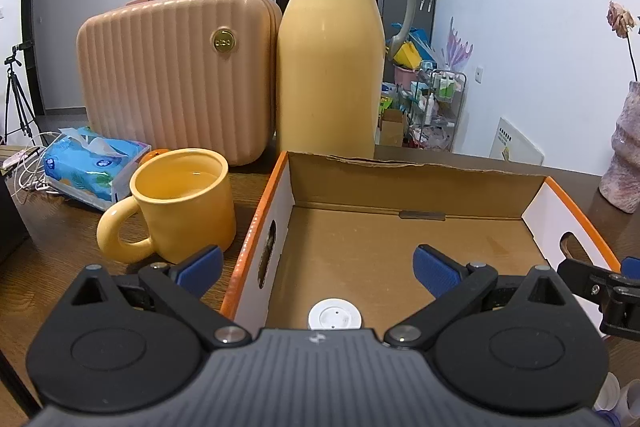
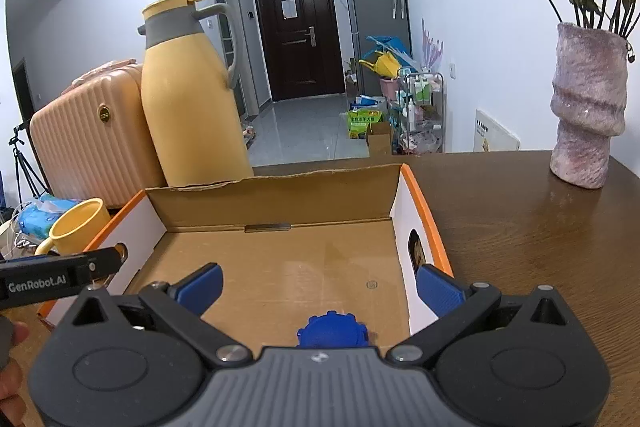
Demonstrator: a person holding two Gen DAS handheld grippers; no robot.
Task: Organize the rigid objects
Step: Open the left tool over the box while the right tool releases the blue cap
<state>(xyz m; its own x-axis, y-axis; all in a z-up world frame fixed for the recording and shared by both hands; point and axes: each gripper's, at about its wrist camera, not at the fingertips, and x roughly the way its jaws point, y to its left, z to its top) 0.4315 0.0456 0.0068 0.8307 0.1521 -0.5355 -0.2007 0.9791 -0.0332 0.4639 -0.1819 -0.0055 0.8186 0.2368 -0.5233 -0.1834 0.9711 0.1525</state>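
Left gripper (image 1: 318, 269): jaws spread wide, nothing between the pads; it hangs over the near left part of the cardboard box (image 1: 416, 187), one blue pad outside the left wall, one inside.
Right gripper (image 2: 318, 285): jaws likewise wide apart and empty; it hangs over the near right part of the same box, its right pad close by the right wall.
White round lid (image 1: 335, 315): lies flat on the box floor at the near edge, just below the left gripper and partly hidden by its body. Judged to be one of the rigid objects to organize.
Blue ribbed cap (image 2: 331, 331): lies on the box floor at the near edge, below the right gripper. Only its top shows, so whether it is a loose cap or sits on a bottle cannot be told.
Box function: open top and low walls make it the likely collecting container; both small items rest inside it, free of either gripper.
Yellow mug (image 1: 182, 205): stands upright on the wooden table (image 2: 520, 227), just beside the box's left wall, handle toward the camera. Not in the box.
Yellow thermos jug (image 1: 330, 67): upright behind the box, beside a ribbed peach case (image 1: 176, 75).
Textured vase (image 2: 588, 107): well apart from the box, to the right.
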